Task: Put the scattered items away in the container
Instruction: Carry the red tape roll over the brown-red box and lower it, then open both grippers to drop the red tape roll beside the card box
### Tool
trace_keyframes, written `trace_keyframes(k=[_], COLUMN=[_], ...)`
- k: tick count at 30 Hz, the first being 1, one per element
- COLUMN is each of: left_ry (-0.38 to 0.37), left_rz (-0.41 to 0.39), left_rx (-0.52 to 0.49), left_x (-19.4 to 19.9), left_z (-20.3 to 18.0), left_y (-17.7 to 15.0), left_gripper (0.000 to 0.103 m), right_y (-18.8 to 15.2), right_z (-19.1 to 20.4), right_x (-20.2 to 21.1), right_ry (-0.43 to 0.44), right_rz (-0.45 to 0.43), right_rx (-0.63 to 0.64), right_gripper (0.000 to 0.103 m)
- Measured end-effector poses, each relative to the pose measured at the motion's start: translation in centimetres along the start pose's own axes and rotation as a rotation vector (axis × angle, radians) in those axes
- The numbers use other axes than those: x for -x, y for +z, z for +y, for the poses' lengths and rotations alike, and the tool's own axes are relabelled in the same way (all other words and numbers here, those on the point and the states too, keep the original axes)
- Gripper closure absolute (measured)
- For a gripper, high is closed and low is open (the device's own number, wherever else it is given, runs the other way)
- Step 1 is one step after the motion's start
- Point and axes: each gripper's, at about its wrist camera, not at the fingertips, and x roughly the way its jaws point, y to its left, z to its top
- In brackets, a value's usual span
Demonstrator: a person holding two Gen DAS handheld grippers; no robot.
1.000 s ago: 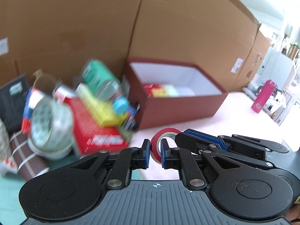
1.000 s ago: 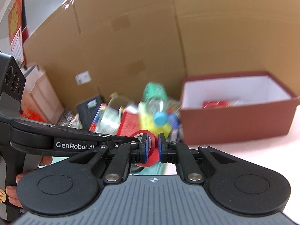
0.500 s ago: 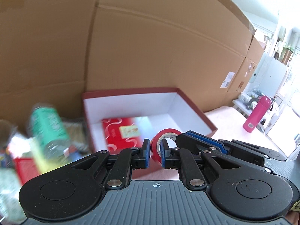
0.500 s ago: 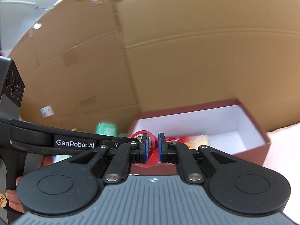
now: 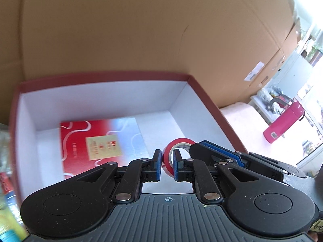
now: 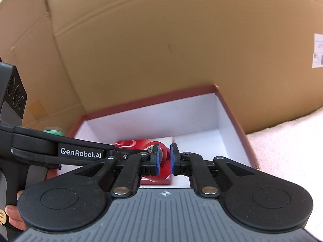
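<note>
If you let go unevenly, the red tape roll (image 5: 169, 159) could roll on the box (image 5: 210, 109) floor or land on the red packet (image 5: 80, 141) at lower left. Your left gripper (image 5: 167, 166) and right gripper (image 6: 164, 159) both clamp the roll, hovering over the box interior, frame centre.

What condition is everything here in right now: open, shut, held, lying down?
Red tape roll: gripped on its rim by both grippers, above the box.
Left gripper: shut on the roll.
Right gripper: shut on the roll.
Red box: open, lidless.
Red booklet: lying flat inside.
</note>
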Motion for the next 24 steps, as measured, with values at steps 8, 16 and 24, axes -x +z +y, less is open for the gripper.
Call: trace_keyframes(k=[8,16,24], left_ry=[-0.01,0.006,0.011], left_rz=[0.048,0.049,0.029], left_rx=[0.04,0.092,0.227], left_x=[-3.0,-3.5,-2.7], left_z=[0.3,1.4,3.9], left_y=[1.1,1.4,1.4], left_gripper=[0.084,0.072,0.023], right_y=[0.4,0.5,0.1], right_z=[-2.6,-2.8,-2.1], right_x=[-1.9,-3.3,-2.4], right_ry=[-0.016,-0.014,-0.016], right_rz=[0.027,0.03,-0.017], right_rx=[-0.008,-0.017,0.002], right_gripper=[0.091,0.09,0.055])
